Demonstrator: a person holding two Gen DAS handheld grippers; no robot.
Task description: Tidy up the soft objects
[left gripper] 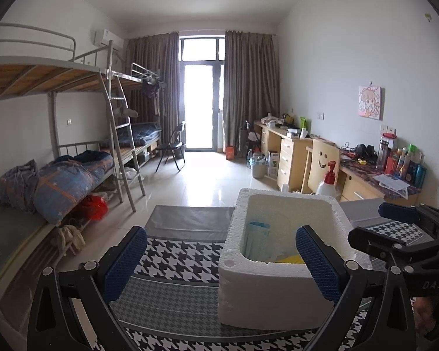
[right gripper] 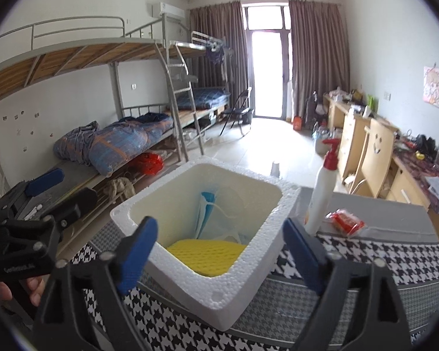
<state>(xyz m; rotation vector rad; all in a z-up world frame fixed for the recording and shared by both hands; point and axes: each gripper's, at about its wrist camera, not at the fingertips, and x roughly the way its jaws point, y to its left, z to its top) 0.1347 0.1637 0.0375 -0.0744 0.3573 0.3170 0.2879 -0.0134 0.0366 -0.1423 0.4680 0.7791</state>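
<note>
A white foam box [right gripper: 205, 234] sits on a tabletop [right gripper: 380, 260] covered in a black-and-white houndstooth cloth, in a dormitory room with bunk beds [left gripper: 73, 134] along one wall and wooden desks [left gripper: 292, 149] along the other.

Inside the foam box, a yellow sponge [right gripper: 205, 256] lies flat on the bottom at the near side. Behind it, blue-and-white soft packaging [right gripper: 216, 213] leans against the far inner wall; what it is exactly cannot be told.

The right gripper [right gripper: 219, 251] hovers over the near rim of the foam box, its blue-padded jaws spread wide apart and holding nothing, with the sponge showing between them below.

The left gripper [left gripper: 219, 263] is also wide open and empty. In its own view, one pad stands over the cloth beside the foam box and the other is in front of the box's inside.

Just past the foam box, toward the far edge of the tabletop, a white pump bottle with a red top [right gripper: 322, 187] stands upright. Near it lies a small red packet in clear wrap [right gripper: 346, 220].
</note>
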